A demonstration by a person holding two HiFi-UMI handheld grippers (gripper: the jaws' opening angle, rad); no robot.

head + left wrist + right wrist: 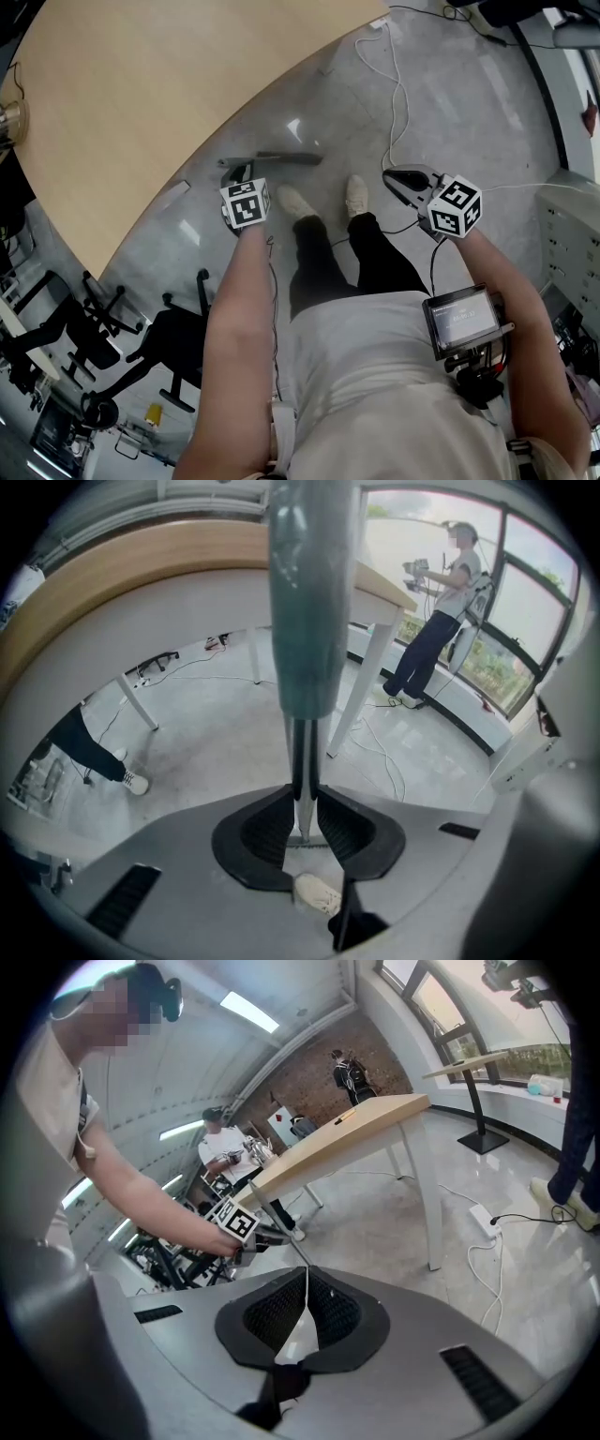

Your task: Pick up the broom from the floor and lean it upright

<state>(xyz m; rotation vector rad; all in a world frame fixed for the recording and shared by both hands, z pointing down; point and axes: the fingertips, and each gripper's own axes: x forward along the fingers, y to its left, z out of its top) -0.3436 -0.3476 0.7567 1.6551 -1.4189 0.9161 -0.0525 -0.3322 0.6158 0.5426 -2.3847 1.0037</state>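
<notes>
Below the head camera, the left gripper (234, 176) hangs before the feet, and the broom (281, 158) reaches rightward from its jaws. The right gripper (412, 183) is well apart.

Along the left gripper's view, the jaws clench the thin metal shaft (300, 761). Its smooth grey-green sleeve (302, 592) runs straight away.

Across the right gripper's view, the ribbed black jaws are closed on nothing.

White T-shirt (375, 394), black trousers (314, 267), cream shoes (357, 195) — grey grippers (302, 806) with black-and-white marker cubes (456, 207).
</notes>
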